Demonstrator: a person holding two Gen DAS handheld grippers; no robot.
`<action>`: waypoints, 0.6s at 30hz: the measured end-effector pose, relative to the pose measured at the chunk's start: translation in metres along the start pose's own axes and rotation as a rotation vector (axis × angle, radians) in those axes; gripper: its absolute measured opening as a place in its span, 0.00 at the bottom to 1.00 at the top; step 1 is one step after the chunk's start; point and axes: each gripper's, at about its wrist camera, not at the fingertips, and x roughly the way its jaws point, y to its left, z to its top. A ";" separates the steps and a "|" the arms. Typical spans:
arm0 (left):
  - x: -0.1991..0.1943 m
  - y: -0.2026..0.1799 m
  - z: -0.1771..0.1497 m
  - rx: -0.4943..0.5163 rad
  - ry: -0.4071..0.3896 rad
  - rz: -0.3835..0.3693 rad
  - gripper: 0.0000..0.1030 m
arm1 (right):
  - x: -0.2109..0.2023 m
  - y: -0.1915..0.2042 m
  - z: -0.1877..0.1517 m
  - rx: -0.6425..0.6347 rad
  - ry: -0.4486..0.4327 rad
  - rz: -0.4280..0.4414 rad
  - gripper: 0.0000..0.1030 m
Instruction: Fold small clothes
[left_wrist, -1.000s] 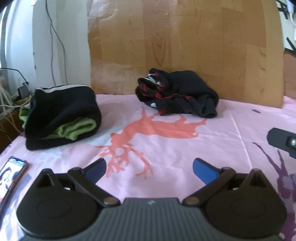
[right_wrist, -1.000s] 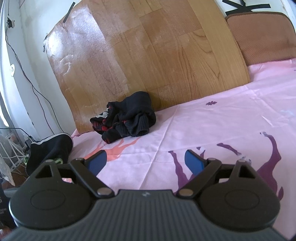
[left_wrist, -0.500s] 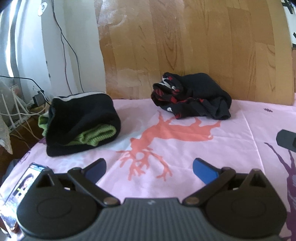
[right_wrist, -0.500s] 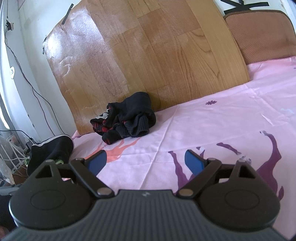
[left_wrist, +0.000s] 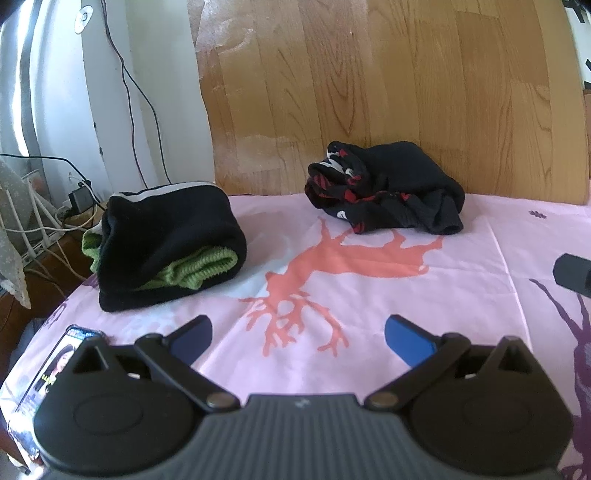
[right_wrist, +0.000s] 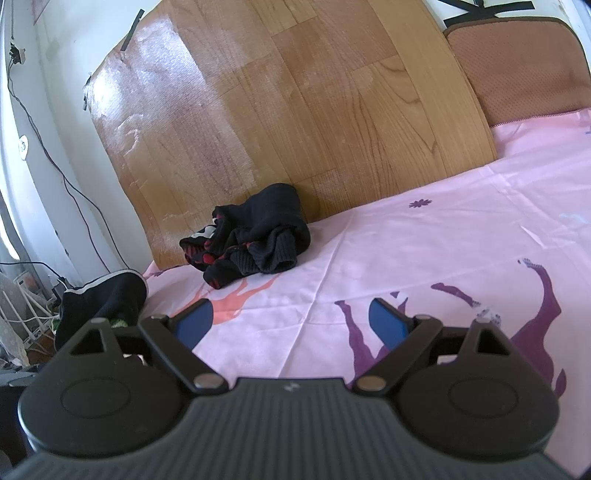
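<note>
Your left hand-held gripper (left_wrist: 297, 334) hovers over the pink sheet (left_wrist: 369, 295) with its blue fingers (left_wrist: 408, 341) spread wide and nothing between them. Your right hand-held gripper (right_wrist: 291, 319) is likewise spread apart and empty above the same sheet (right_wrist: 424, 251).

Take the wood-grain board (left_wrist: 369, 92) standing at the far edge of the bed as your landmark. The crumpled black garment with red and white markings (left_wrist: 384, 197) lies at the foot of that board, just in front of it, still in an unfolded heap; in the right wrist view it (right_wrist: 251, 238) sits against the board's (right_wrist: 277, 110) lower edge. The folded black bundle with a green knit piece tucked inside (left_wrist: 166, 251) rests well out from the board's left end, near the edge of the bed, apart from the crumpled garment; the right wrist view shows it (right_wrist: 103, 306) low and to the left of the board.

A phone with a lit screen (left_wrist: 55, 369) lies further out from the board than the folded bundle, just beside your left hand-held gripper. Cables (left_wrist: 129, 85) hang down the white wall left of the board. A brown cushion (right_wrist: 517, 70) stands right of the board.
</note>
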 end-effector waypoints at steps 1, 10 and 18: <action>0.000 0.000 0.000 0.002 0.001 0.001 1.00 | 0.000 0.000 0.000 0.001 0.000 0.000 0.90; 0.002 -0.003 -0.002 0.014 0.022 -0.005 1.00 | -0.001 -0.001 0.000 0.006 0.000 0.001 0.90; 0.003 -0.003 -0.002 0.010 0.043 -0.018 1.00 | -0.001 -0.001 0.000 0.010 0.000 0.003 0.91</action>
